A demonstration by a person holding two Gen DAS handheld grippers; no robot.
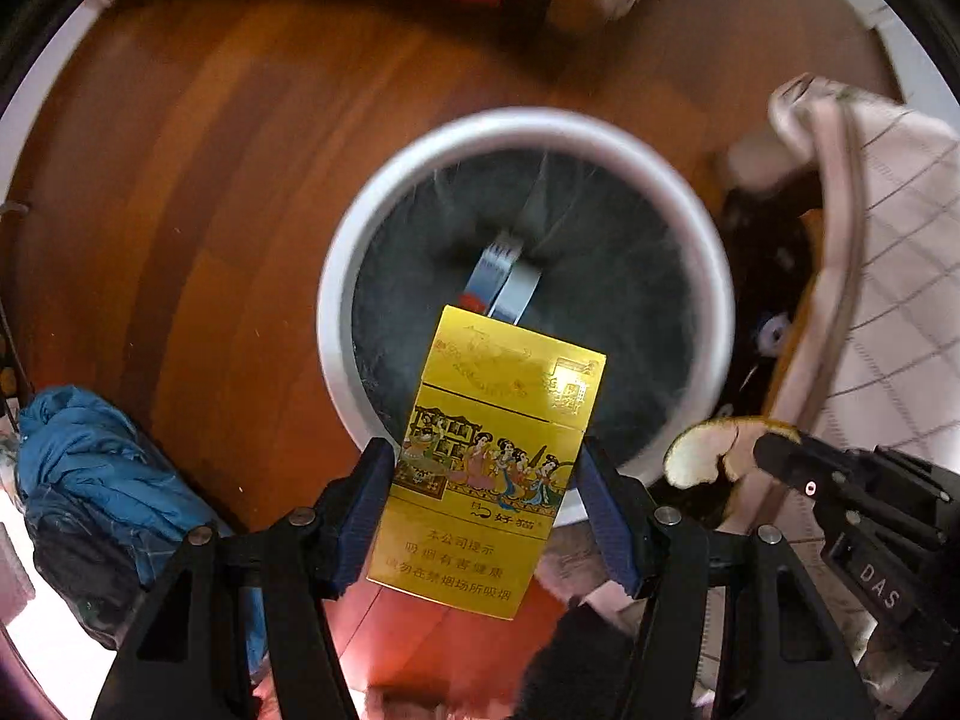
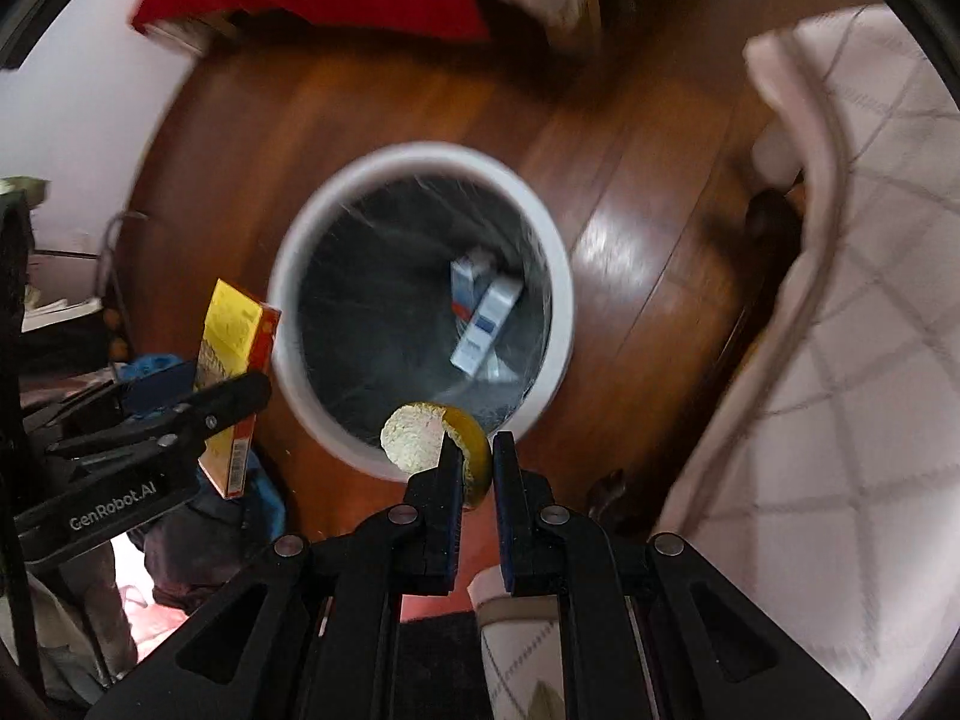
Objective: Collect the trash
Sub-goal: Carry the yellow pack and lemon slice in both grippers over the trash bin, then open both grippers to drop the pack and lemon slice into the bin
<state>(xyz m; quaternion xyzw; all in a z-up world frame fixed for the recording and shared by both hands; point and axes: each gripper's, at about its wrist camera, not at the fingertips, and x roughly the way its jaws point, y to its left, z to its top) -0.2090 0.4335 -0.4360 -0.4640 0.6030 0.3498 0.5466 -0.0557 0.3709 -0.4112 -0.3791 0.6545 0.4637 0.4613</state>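
Your left gripper [image 1: 486, 480] grasps the yellow pack [image 1: 492, 456] over the near rim of the bin [image 1: 522, 126], jaws clenched on its sides. Your right gripper [image 2: 477, 468] pinches the peel [image 2: 420, 435] just over the near rim too. Two boxes [image 2: 483, 315] lie inside; floor [image 1: 180, 210] lies open left.

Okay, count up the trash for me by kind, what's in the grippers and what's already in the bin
Yellow cigarette pack, in the left gripper: 1
Citrus peel, in the right gripper: 1
White-and-blue boxes in the white bin: 2
Total: 4
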